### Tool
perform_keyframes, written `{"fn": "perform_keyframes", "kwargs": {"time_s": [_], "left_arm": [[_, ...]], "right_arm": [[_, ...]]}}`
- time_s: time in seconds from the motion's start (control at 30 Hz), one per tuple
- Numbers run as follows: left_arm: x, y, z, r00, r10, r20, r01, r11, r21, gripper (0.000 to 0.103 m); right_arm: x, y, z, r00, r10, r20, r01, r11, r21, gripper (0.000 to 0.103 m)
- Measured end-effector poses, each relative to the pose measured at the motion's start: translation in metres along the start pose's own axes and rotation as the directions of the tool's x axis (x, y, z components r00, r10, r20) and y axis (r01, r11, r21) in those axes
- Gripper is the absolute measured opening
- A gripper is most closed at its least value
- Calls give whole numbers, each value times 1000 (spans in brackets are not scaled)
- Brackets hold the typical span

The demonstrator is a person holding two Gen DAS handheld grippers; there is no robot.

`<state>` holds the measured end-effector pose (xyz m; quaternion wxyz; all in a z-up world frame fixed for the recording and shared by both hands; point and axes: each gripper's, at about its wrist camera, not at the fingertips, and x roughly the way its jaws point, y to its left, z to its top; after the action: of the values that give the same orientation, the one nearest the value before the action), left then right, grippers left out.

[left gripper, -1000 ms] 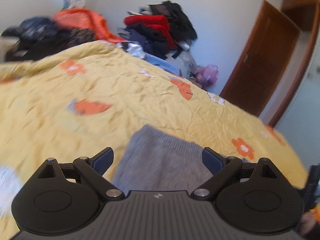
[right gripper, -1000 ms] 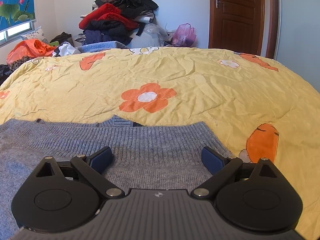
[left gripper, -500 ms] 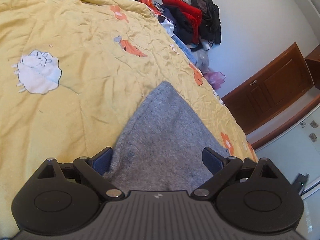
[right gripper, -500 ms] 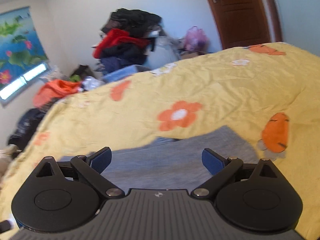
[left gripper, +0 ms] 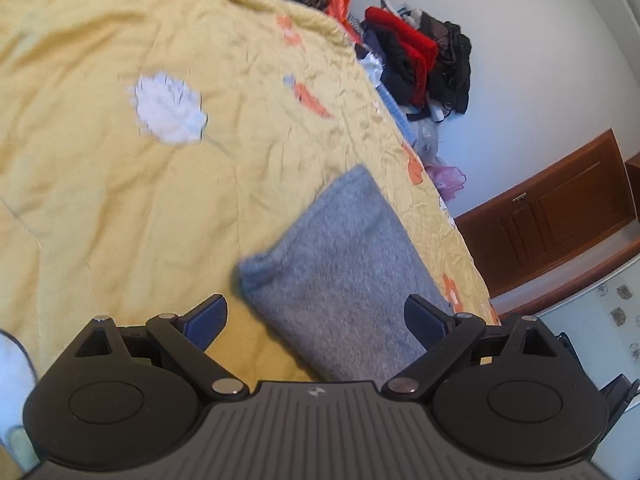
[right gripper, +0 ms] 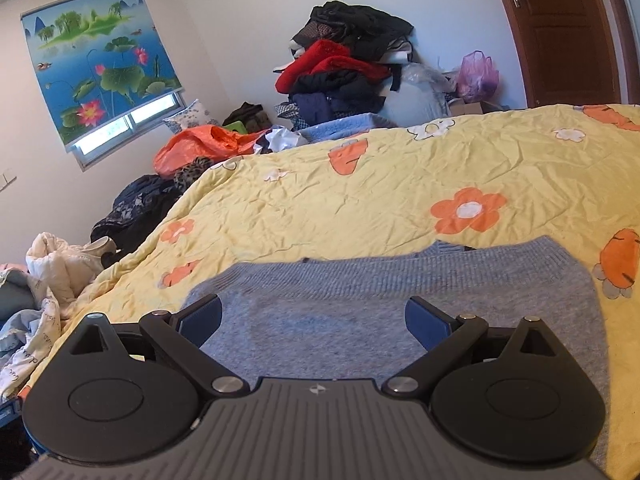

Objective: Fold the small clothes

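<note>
Grey knitted garment point(right gripper: 400, 312): lying flat on the bed's yellow floral quilt point(right gripper: 360, 208), near edge, ribbed band along its far side; folded into a rectangle in the left wrist view point(left gripper: 340, 264).

Left claw point(left gripper: 316, 316): jaws spread wide, holding nothing, above the garment's near left corner, clear of the knit.

Right claw point(right gripper: 312, 314): jaws spread wide, empty, over the garment's middle.

Heap of clothes point(right gripper: 344, 72): red, black and navy, stacked against the far wall.

Brown door point(right gripper: 560, 32): far right.

Lotus-print window blind point(right gripper: 96, 64): far left wall.

Pink plastic bag point(right gripper: 478, 76): beside the heap.
</note>
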<state>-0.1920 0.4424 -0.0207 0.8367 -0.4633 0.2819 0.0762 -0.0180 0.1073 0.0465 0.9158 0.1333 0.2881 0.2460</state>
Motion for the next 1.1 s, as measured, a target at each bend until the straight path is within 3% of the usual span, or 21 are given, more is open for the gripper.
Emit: {"fn": "perform_keyframes", "kwargs": {"time_s": [0.07,0.27,0.3,0.33,0.37,0.4,0.43,0.5,0.53,0.6,0.67,0.73,0.8,0.87,0.93,1.03,1.1], "left_arm": [[10,0,-2,1000,-27,8,27,1000,-6,96],[36,-19,4,998,-12,54,10,999,33,95],[40,-22,4,998,-9,57,6,999,50,90],[43,-24,4,998,9,63,-13,998,66,66],[47,-25,4,998,29,52,-33,997,76,52],[52,-24,4,998,50,33,-52,996,78,30],[53,-22,3,997,68,34,-70,994,80,20],[53,-20,3,995,93,39,-96,991,89,12],[53,-21,3,994,96,42,-100,990,101,7],[49,-31,0,993,98,71,-109,980,169,6],[39,-55,-10,989,65,134,-107,935,338,6],[33,-81,-26,985,6,173,-95,854,511,6],[30,-98,-42,983,-42,181,-81,779,621,6],[32,-108,-53,984,-57,168,-74,731,679,6],[34,-110,-59,988,-60,140,-55,714,698,6],[38,-112,-64,991,-59,118,-44,692,720,6],[39,-112,-65,992,-58,113,-43,683,729,6]], "right_arm": [[-3,6,1,1000,8,2,-8,1000,-21,98],[-7,23,12,1000,14,6,-14,997,-81,99],[-6,26,14,1000,17,1,-17,996,-83,99],[-3,28,16,1000,23,-6,-24,996,-82,99],[0,31,19,999,32,-16,-34,996,-82,99],[4,35,21,998,46,-31,-49,995,-82,99],[10,40,24,996,66,-56,-70,994,-82,98],[27,52,32,980,131,-147,-142,988,-66,98],[37,59,36,962,176,-209,-189,981,-43,97],[61,72,43,905,272,-329,-279,960,26,92],[88,85,47,848,314,-427,-311,947,79,89],[110,99,52,829,294,-476,-294,953,75,88],[135,108,57,793,276,-542,-279,957,78,86],[155,117,57,756,246,-607,-263,963,62,83],[169,130,52,738,172,-652,-249,968,-27,81],[184,145,44,737,40,-675,-220,958,-184,71],[189,147,42,737,-4,-676,-213,948,-238,43]]}}
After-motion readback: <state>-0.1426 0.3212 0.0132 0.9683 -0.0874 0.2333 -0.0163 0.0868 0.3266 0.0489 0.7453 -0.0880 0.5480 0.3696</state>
